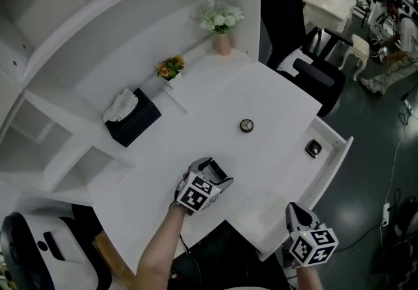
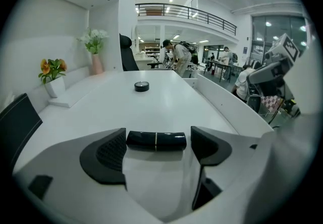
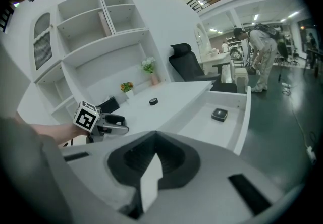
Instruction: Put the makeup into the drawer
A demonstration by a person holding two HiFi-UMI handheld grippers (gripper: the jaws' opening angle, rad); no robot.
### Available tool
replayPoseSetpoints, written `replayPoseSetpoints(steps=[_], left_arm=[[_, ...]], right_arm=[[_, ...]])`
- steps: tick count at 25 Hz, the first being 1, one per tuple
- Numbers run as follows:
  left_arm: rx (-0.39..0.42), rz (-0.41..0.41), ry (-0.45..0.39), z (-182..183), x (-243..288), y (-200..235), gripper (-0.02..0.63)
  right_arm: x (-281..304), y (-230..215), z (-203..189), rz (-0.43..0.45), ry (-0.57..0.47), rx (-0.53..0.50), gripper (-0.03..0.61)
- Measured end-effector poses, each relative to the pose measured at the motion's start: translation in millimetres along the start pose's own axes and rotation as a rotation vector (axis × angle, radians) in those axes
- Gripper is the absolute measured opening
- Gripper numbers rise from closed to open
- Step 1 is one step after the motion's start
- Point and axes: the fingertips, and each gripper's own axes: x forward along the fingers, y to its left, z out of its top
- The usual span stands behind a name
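Note:
A black lipstick tube (image 2: 156, 141) lies crosswise on the white desk (image 1: 215, 106), between the wide-apart jaws of my left gripper (image 2: 159, 137). A small gap shows at its right end, so the pads do not press on it. In the head view the left gripper (image 1: 219, 171) hangs low over the desk's near middle and hides the tube. A round black compact (image 1: 246, 126) sits farther out on the desk. A square black compact (image 1: 314, 148) lies in the open drawer (image 1: 336, 158) at the right. My right gripper (image 1: 295, 211) is near the desk's front corner, shut and empty.
A black tissue box (image 1: 132, 117), a small pot of orange flowers (image 1: 170, 68) and a vase of white flowers (image 1: 221, 24) stand along the back by the shelves. A black office chair (image 1: 294, 34) is behind the desk. People stand far off in the room.

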Motion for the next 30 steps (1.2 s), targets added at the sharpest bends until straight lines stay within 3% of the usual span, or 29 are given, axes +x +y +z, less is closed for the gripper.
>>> replayPoseSetpoints(steps=[9,20,25,30], left_arm=[[-0.02,0.009,0.023,0.0,-0.3,0.4,0.375],[-0.024,0.093,0.04,-6.4,-8.4,-2.0,0.354],[-0.045,0.118,0.002,12.7,-23.1,-13.9,0.354],[-0.033,0.08,-0.046,41.9,-21.1,-51.1,0.354]], right_arm=[[-4.2,-2.4,3.0,0.0,-0.011,0.001,0.002],[-17.8,-2.6,6.8,-0.004,-0.037,0.006,0.002],[-25.4,-4.2,8.0,-0.012,-0.057,0.01,0.003],[-39.4,-8.7,10.3,-0.035,-0.089,0.022,0.002]])
